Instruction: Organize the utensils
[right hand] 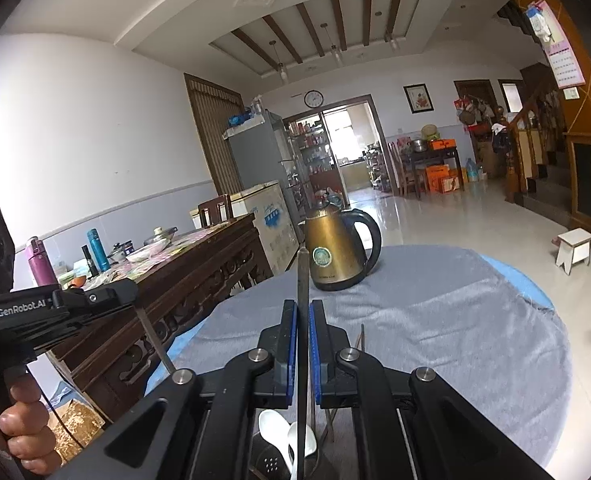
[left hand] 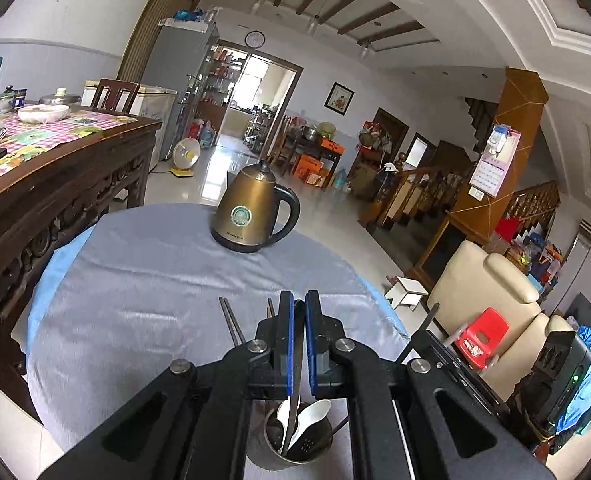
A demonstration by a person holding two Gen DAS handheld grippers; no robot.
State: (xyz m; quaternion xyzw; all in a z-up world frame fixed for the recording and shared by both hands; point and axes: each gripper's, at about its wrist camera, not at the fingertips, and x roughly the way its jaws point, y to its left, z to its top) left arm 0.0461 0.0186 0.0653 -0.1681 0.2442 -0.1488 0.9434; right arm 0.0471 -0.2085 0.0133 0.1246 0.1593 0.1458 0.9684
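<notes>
Below the left gripper, a metal cup stands on the grey cloth of the round table; two white spoons lean inside it; the jaws are clamped on a thin dark chopstick whose lower end dips into the cup; more chopsticks lie on the cloth just left of the fingers; the right gripper is likewise closed on a thin dark stick that rises above its fingertips and runs down towards the cup and spoons beneath; a gold kettle stands at the table's far side, well apart from both; a hand grips the left handle.
</notes>
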